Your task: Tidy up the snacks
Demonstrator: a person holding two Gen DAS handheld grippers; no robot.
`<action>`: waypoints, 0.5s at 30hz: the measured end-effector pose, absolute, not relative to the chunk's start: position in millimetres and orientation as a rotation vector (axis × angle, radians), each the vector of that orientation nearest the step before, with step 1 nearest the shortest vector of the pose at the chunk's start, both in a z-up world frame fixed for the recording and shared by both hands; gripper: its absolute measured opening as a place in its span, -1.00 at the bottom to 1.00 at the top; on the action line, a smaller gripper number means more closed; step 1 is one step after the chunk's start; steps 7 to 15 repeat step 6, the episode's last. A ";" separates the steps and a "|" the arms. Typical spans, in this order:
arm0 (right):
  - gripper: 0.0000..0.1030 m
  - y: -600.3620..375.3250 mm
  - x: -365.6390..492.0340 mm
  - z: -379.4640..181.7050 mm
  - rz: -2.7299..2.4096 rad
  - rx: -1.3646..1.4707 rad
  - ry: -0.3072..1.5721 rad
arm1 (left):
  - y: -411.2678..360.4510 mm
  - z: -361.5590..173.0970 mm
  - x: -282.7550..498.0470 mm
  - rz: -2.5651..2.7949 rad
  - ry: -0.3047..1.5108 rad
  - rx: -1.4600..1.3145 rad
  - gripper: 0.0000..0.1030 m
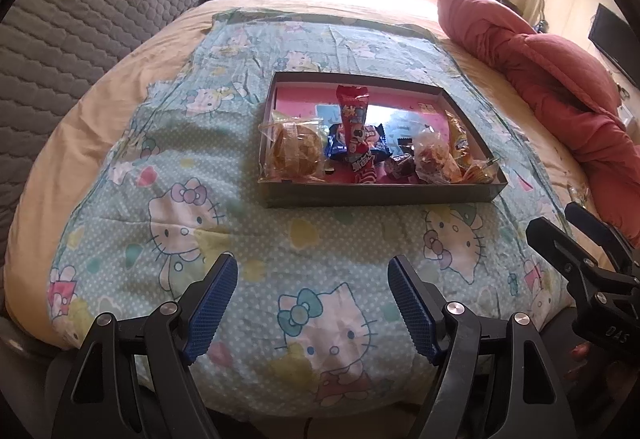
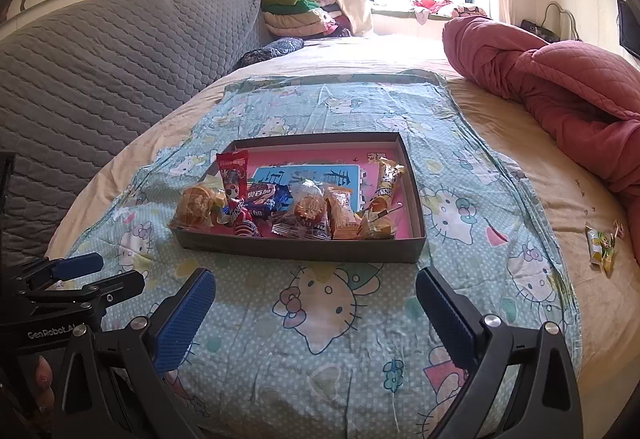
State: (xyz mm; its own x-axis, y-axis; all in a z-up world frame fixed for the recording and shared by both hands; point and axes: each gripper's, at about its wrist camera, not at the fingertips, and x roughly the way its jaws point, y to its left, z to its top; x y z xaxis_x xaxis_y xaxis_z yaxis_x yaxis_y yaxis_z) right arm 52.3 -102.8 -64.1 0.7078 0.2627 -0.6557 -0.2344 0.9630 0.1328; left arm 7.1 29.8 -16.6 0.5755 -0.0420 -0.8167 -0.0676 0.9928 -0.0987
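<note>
Snacks sit packed along the near wall of the shallow dark cardboard tray (image 1: 384,195). In the left wrist view, the left gripper (image 1: 312,303) hangs wide and empty, short of the tray. In the right wrist view, the right gripper (image 2: 316,313) gapes empty too; a yellow-green wrapped snack (image 2: 601,248) lies well right of the tray, probably best fetched by this gripper.
</note>
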 end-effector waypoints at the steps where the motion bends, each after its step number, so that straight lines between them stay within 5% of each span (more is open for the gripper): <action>1: 0.97 -102.7 52.1 -63.8 0.277 0.041 0.733 | 30.6 -17.1 7.4 0.017 0.959 -0.127 0.53; 15: 0.97 -103.7 53.4 -65.9 0.279 0.043 0.734 | 35.0 -13.6 8.9 0.037 0.920 -0.128 0.53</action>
